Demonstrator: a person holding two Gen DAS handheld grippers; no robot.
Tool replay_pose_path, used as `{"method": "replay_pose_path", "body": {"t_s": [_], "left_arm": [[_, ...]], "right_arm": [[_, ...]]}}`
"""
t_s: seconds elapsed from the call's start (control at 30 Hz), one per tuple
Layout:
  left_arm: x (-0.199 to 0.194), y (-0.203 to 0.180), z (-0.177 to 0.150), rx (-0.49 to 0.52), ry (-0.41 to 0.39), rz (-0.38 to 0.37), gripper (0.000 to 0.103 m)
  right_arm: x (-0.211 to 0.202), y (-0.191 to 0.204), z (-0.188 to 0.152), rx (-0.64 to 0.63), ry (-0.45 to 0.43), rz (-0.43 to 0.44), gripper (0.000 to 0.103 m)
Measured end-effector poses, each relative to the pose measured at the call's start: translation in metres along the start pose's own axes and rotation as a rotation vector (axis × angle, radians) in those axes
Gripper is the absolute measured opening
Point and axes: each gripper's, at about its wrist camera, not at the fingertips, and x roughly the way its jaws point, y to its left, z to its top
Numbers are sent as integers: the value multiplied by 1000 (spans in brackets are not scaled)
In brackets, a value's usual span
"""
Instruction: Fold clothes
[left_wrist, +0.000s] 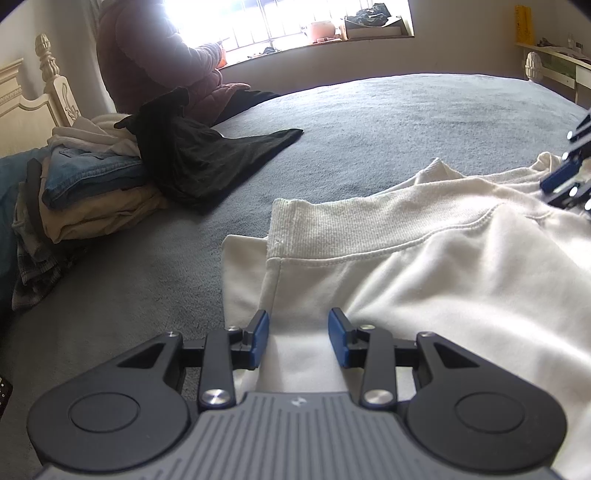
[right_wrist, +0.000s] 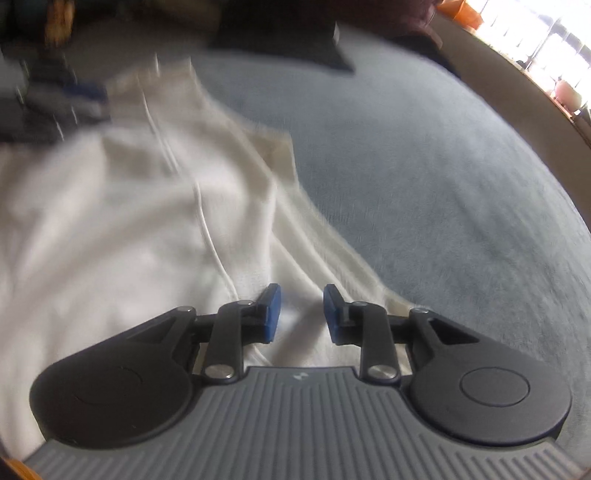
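Note:
A cream sweatshirt (left_wrist: 424, 266) lies spread on the grey bed cover (left_wrist: 369, 122), its ribbed hem band turned toward the left. My left gripper (left_wrist: 298, 338) rests low over the garment's left edge. It is open, and white cloth lies flat between its blue pads. In the right wrist view, which is blurred, my right gripper (right_wrist: 301, 314) stands open over a fold of the same sweatshirt (right_wrist: 129, 221), near its edge by the bed cover (right_wrist: 424, 184). Cloth shows in the gap, but the pads do not press on it. The right gripper (left_wrist: 569, 173) also shows at the left wrist view's right edge.
A stack of folded clothes (left_wrist: 85, 195) sits at the left with a black garment (left_wrist: 207, 158) draped off it. A person in a pink jacket (left_wrist: 155, 55) sits at the bed's far side by the window. A cream headboard (left_wrist: 33, 96) stands far left.

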Motion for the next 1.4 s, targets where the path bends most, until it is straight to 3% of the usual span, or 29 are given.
{"method": "replay_pose_path", "body": {"t_s": [0.07, 0.3, 0.57, 0.6, 0.73, 0.9, 1.03, 1.27, 1.4], "left_arm": [[0, 1, 0, -4, 1, -3, 37], [0, 0, -1, 0, -4, 0, 38], [0, 0, -1, 3, -4, 3, 38], [0, 0, -1, 3, -3, 3, 38], [1, 0, 0, 2, -2, 2, 38], [1, 0, 0, 6, -2, 4, 38], [0, -2, 0, 18, -3, 13, 38], [-1, -5, -1, 45, -2, 30, 38], [-1, -7, -1, 51, -4, 35, 38]], "right_arm": [[-1, 2, 2, 20, -5, -14, 1], [-17, 8, 5, 7, -55, -181, 0], [13, 6, -5, 45, -58, -255, 1], [13, 1, -4, 86, -64, -271, 2], [-21, -47, -16, 358, -144, -297, 18], [-81, -101, -59, 590, -206, -369, 21], [-98, -92, -82, 526, -187, -306, 31], [-62, -42, -75, 96, -55, -264, 44], [-38, -49, -69, 65, 27, -205, 44]]}}
